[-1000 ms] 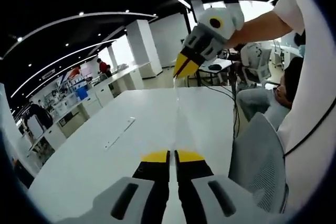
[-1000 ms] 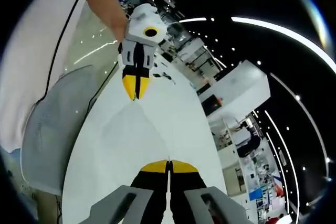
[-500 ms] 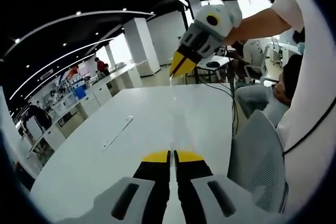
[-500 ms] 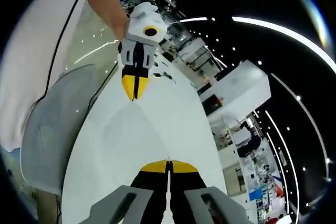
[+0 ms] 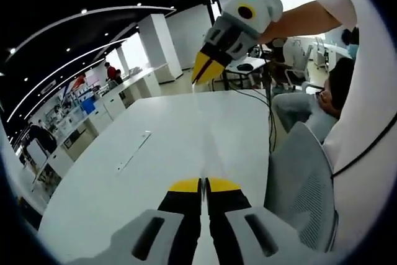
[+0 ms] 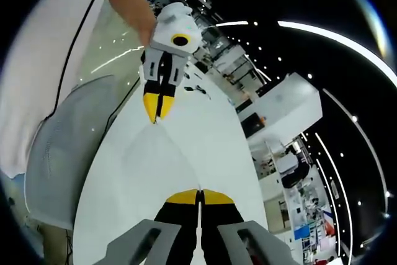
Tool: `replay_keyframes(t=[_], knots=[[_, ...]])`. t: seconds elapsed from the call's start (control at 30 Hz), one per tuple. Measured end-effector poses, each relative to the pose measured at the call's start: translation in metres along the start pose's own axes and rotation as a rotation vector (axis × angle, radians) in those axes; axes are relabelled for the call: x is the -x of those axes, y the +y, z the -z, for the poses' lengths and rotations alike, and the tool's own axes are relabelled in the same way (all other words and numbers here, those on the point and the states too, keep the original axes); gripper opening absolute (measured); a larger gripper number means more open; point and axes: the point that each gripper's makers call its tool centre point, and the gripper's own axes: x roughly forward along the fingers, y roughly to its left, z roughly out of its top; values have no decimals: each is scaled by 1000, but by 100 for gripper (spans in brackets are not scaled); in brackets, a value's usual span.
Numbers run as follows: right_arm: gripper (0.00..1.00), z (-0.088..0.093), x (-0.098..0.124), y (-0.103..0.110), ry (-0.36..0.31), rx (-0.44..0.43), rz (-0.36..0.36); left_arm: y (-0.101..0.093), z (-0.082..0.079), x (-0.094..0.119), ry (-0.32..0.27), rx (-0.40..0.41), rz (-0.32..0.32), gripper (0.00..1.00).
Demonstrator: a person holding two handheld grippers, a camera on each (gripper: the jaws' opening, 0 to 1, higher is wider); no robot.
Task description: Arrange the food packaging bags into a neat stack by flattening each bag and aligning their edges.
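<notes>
Jaws of your left hand-held gripper (image 5: 203, 184) are pressed together on the near edge of a clear, almost invisible food packaging bag (image 6: 155, 166); you hold it stretched taut above the white table (image 5: 142, 172), probably to flatten it; at the bag's far edge your right hand-held gripper (image 5: 203, 71) pinches it likewise; beyond the table stands a grey chair (image 5: 304, 178).

— Seen? A clear food bag (image 6: 155, 166), thin and see-through.
— Held how? Stretched flat in the air, pinched at both ends, above the white table (image 5: 124, 178).
</notes>
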Motion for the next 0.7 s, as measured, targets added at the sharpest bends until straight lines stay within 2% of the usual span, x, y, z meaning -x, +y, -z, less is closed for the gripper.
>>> replay_keyframes(t=[0.7], knots=[[0,4,-8,9,13,4,-25,-11,12,-2,136,18,46,0]])
